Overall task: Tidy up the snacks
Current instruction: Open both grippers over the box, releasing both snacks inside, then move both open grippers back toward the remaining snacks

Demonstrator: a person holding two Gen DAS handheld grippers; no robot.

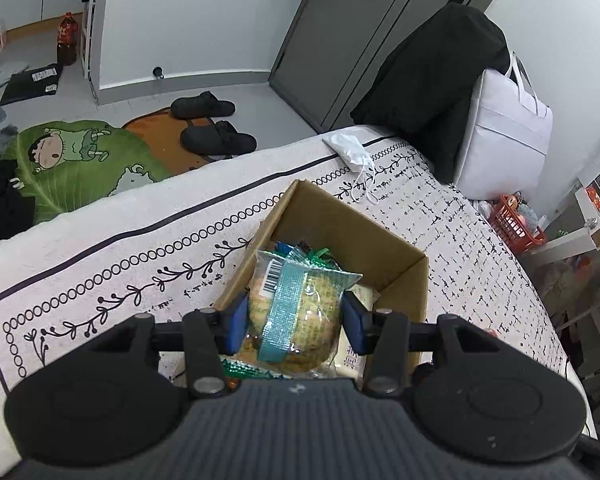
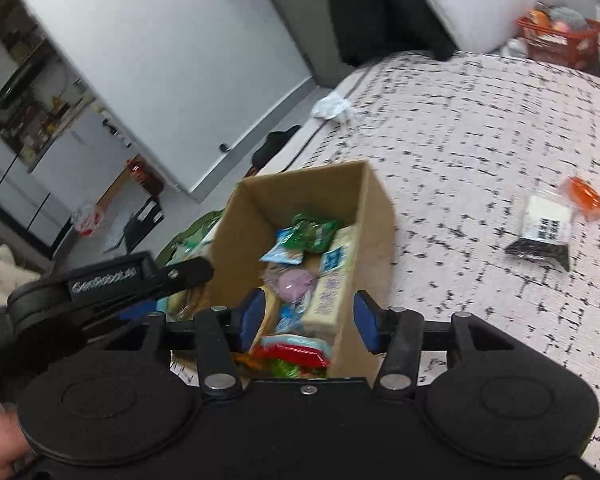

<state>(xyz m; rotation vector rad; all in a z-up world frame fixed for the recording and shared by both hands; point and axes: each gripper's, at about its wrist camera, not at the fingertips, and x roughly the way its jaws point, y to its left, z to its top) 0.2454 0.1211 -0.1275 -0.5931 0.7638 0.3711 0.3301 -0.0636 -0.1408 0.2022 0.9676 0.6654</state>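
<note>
Left hand-held gripper (image 1: 296, 322): clamping a clear snack pack (image 1: 292, 312) of pale biscuits between its blue pads, hanging over the box's near end.
Right hand-held gripper (image 2: 308, 322): jaws standing apart over the box (image 2: 374, 216), gripping nothing.
Box: open brown cardboard, sitting on a patterned bed cover (image 2: 480, 120), holding crinkly wrapped snacks.
Loose packets: a black-and-white one (image 2: 542, 232) and an orange one (image 2: 586, 198) lying on the cover to the right.
Unclear: right view blurring; box contents partly hidden.
</note>
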